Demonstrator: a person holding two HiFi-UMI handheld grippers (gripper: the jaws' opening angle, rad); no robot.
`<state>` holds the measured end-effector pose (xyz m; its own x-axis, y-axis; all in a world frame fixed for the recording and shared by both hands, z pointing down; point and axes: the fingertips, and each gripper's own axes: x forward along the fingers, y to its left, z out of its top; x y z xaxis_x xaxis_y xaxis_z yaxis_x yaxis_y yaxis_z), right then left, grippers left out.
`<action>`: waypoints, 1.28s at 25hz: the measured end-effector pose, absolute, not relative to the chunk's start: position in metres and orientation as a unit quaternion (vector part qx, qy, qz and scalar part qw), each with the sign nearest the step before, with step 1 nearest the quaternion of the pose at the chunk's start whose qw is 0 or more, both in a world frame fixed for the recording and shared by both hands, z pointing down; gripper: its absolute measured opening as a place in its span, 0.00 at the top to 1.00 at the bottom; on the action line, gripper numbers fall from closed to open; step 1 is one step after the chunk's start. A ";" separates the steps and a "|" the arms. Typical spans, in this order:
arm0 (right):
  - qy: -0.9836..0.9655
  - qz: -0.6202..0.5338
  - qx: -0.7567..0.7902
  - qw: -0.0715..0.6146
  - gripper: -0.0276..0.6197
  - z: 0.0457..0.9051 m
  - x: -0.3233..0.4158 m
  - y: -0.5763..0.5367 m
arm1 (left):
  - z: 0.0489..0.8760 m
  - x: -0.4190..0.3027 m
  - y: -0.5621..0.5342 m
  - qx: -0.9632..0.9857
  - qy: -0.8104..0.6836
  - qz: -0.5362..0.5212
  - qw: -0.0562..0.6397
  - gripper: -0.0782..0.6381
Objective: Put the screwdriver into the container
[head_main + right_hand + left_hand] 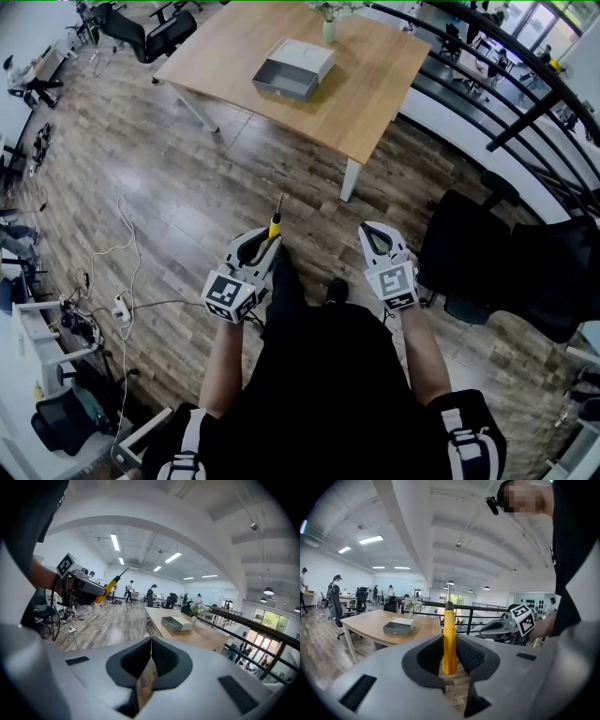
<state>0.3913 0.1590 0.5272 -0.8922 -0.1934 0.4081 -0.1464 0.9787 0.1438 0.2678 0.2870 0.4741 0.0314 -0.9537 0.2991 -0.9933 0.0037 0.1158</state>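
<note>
One screwdriver (276, 225) carried, container (292, 67) not yet reached.
The screwdriver is clamped by its yellow handle between the closed jaws of the left gripper (265, 246), its tip pointing toward 12 o'clock. The right gripper (378, 239) is seen with its jaws pressed together on nothing. The grey open container lies on the wooden table (375, 103), well apart at 12 o'clock. The carrying step is judged to be in hand. Next, an approach to the table is called for, with the tool lowered into the container's open part and released.
</note>
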 end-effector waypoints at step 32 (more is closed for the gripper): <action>-0.962 -0.036 0.094 0.255 0.92 0.534 0.290 0.142 | 0.466 0.158 0.245 0.732 -0.664 0.070 0.139 0.76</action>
